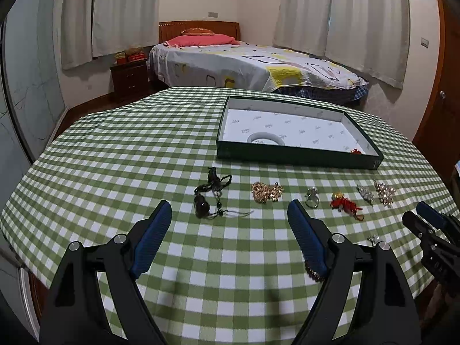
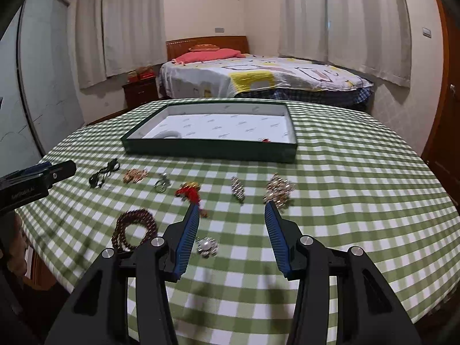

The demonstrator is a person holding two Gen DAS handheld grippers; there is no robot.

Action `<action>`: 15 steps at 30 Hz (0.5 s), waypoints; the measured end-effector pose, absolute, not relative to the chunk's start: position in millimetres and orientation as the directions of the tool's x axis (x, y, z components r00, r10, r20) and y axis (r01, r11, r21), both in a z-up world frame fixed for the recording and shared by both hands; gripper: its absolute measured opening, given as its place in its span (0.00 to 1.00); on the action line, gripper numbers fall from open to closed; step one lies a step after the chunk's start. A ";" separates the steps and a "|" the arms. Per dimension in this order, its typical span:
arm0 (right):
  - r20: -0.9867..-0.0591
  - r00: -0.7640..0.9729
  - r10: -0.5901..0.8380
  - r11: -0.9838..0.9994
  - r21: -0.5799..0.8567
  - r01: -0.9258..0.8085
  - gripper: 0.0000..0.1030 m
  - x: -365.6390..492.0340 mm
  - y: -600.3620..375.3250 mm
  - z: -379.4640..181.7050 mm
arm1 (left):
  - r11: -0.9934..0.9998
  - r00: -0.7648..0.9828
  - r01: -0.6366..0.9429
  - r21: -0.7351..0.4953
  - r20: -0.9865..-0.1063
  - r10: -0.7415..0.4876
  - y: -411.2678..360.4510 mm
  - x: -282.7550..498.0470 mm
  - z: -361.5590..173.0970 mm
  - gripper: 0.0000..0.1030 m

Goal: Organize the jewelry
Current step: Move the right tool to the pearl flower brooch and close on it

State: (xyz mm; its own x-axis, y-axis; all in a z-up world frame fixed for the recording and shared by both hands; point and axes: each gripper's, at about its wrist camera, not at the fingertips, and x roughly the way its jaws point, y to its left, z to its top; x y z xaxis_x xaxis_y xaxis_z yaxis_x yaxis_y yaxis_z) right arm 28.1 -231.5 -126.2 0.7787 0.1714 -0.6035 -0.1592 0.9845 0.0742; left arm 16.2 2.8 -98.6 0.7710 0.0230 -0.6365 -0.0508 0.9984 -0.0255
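A dark green tray point(image 1: 299, 158) point(image 2: 207, 152) with a white liner holds a white bangle point(image 1: 266, 138) and a small red piece point(image 1: 356, 151). On the checked cloth lie a black cord necklace point(image 1: 211, 195), a gold cluster point(image 1: 266, 192), a silver ring point(image 1: 312, 197), a red tassel charm point(image 1: 343, 202) point(image 2: 191, 191), a silver brooch point(image 2: 238, 189), a pearl cluster point(image 2: 279, 191), a brown bead bracelet point(image 2: 135, 227) and a pearl brooch point(image 2: 207, 245). My left gripper point(image 1: 230, 210) is open and empty, short of the necklace. My right gripper point(image 2: 231, 210) is open and empty over the cloth.
The round table's edge point(image 2: 417, 302) curves close on all sides. A bed point(image 1: 244, 63) stands behind the table, with a dark nightstand point(image 1: 129, 77) at its left. The right gripper's tip shows at the right in the left wrist view point(image 1: 428, 215).
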 end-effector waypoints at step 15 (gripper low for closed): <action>-0.690 0.693 0.210 0.975 0.100 -0.196 0.45 39.1 -215.6 -157.2 | 0.997 0.727 -0.068 -0.047 -0.686 0.017 9.1 18.4 -117.3 0.78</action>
